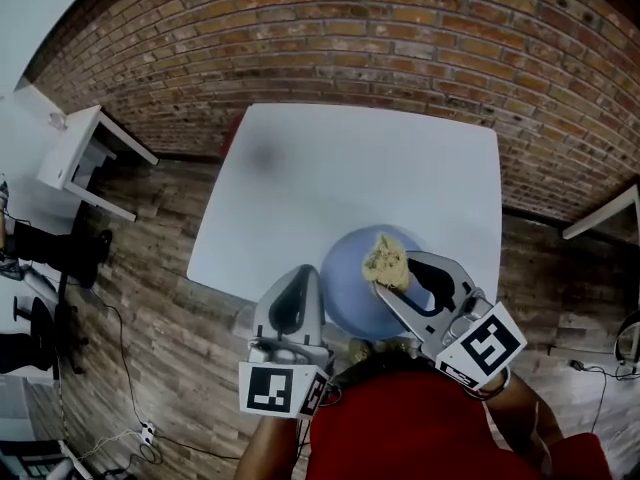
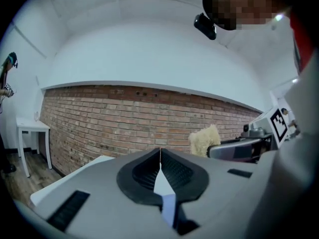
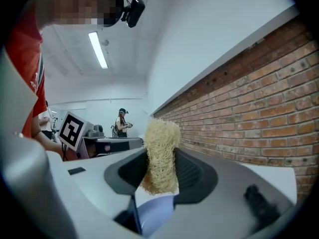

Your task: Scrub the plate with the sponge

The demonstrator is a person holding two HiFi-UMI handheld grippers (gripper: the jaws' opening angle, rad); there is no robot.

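A round blue plate lies on the white table near its front edge. My right gripper is shut on a pale yellow fibrous sponge, held over the plate's right part. In the right gripper view the sponge stands upright between the dark pads, with the plate below. My left gripper is at the plate's left edge, jaws closed tip to tip. In the left gripper view the left gripper has nothing between its pads, and a sliver of plate shows beneath. The sponge shows to its right.
A brick wall runs behind the table. A small white side table stands at the left on the wooden floor, with cables and dark gear nearby. A person stands far off in the right gripper view.
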